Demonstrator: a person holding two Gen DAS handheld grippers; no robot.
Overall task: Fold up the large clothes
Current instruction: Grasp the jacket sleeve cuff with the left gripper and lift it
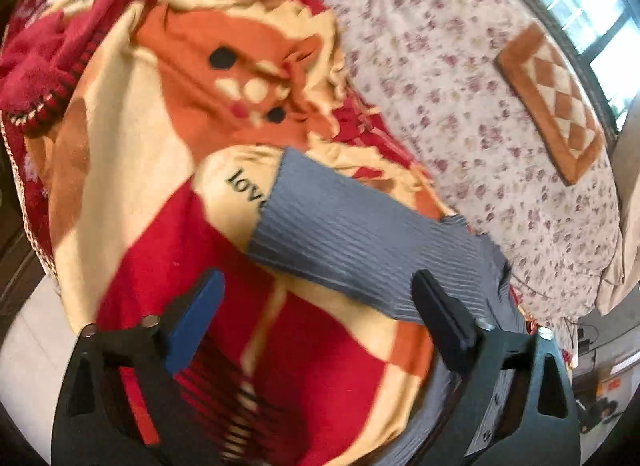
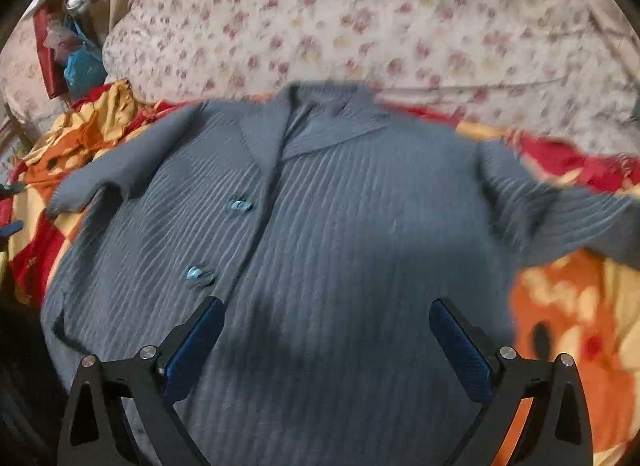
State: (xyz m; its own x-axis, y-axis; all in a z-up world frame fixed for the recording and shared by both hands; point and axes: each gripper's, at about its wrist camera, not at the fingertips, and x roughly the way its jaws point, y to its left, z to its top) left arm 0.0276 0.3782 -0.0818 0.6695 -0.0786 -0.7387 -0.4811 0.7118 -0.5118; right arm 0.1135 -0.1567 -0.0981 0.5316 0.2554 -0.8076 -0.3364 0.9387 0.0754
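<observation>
A grey-blue ribbed cardigan (image 2: 340, 234) lies front up on a red, orange and cream blanket (image 2: 568, 306), collar toward the far side, two blue buttons (image 2: 240, 205) down its front, both sleeves spread out. My right gripper (image 2: 326, 330) is open and empty above its lower body. In the left wrist view one sleeve (image 1: 352, 234) stretches out over the blanket (image 1: 152, 193). My left gripper (image 1: 316, 298) is open and empty just above and in front of that sleeve's lower edge, its right finger (image 1: 444, 310) over the cloth.
A dark red knitted garment (image 1: 52, 49) lies bunched at the blanket's far left. A floral bedspread (image 1: 460, 77) covers the bed beyond, with an orange checked cushion (image 1: 552, 101) on it. Bags (image 2: 76, 53) lie at the bed's left corner. A window (image 1: 580, 5) is behind.
</observation>
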